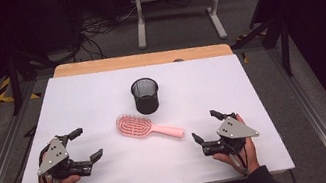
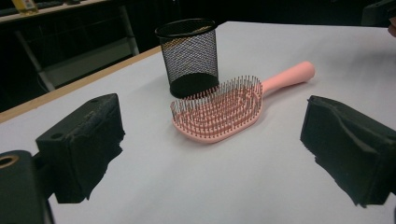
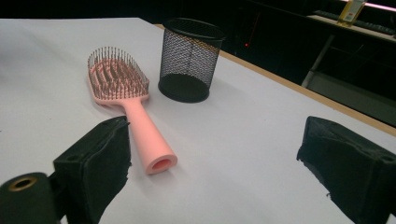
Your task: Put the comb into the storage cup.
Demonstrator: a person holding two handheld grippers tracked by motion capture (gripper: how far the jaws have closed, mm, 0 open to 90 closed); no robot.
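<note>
Two grippers rest low on the white table top (image 1: 75, 92), jaws spread and empty: the left gripper (image 1: 83, 145) at the near left, the right gripper (image 1: 206, 126) at the near right. Between them lies a pink plastic paddle hairbrush (image 1: 144, 127), bristles up, its handle end just beyond the right gripper. Just behind the brush head stands an upright black wire-mesh cup (image 1: 145, 95). Judging by this, the reach is only starting; next, the right gripper likely needs to close on the handle.

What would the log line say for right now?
left gripper: open | right gripper: open | pink hairbrush: flat, untouched | mesh cup: upright behind brush
</note>
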